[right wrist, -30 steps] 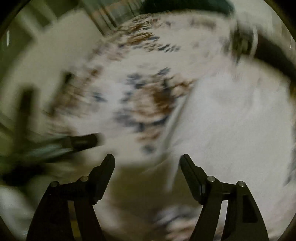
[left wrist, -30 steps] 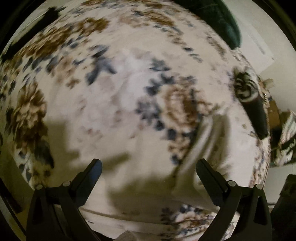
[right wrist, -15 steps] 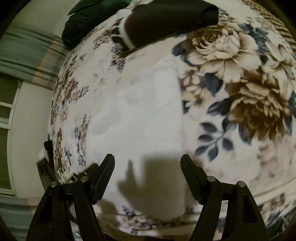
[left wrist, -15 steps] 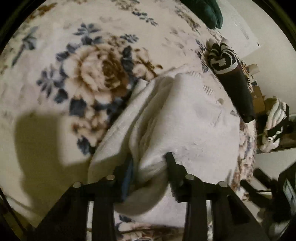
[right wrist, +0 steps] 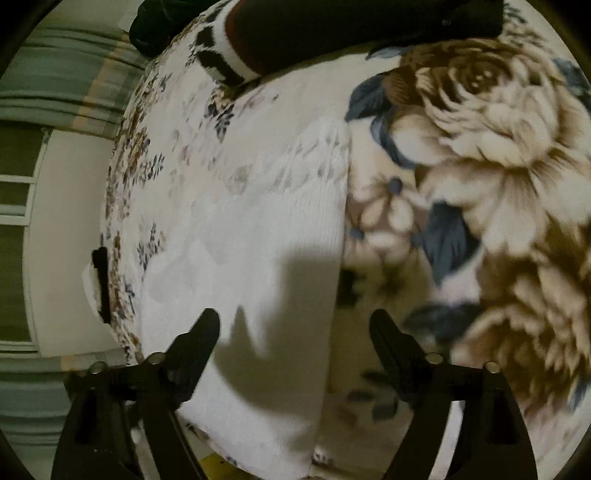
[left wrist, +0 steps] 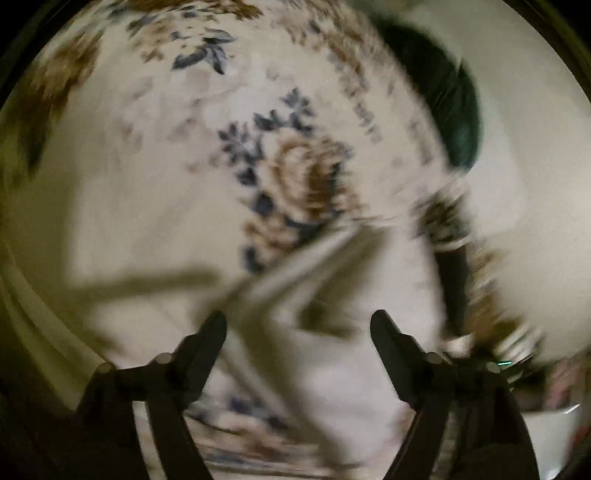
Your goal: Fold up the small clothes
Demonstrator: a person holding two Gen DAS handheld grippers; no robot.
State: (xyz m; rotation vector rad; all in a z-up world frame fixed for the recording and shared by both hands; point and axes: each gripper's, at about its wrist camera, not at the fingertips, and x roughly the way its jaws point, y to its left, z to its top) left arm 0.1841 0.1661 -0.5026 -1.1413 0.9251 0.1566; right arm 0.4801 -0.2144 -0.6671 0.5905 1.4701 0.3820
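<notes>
A white knit garment (right wrist: 258, 236) lies flat on a floral blanket (right wrist: 498, 155); its right edge runs down the middle of the right wrist view. My right gripper (right wrist: 293, 334) is open and empty just above the garment's near part. In the blurred left wrist view the white garment (left wrist: 332, 295) lies folded with a creased edge. My left gripper (left wrist: 297, 332) is open and empty above it.
A folded black garment with black-and-white patterned trim (right wrist: 332, 33) lies beyond the white one, and shows blurred in the left wrist view (left wrist: 447, 236). A dark green cushion (left wrist: 447, 110) sits at the blanket's far edge. The bed edge and wall (right wrist: 62, 240) are at left.
My left gripper was shut on a bunch of the white garment half a second ago; it has let go, opened and pulled back. My right gripper stayed open and moved closer over the garment.
</notes>
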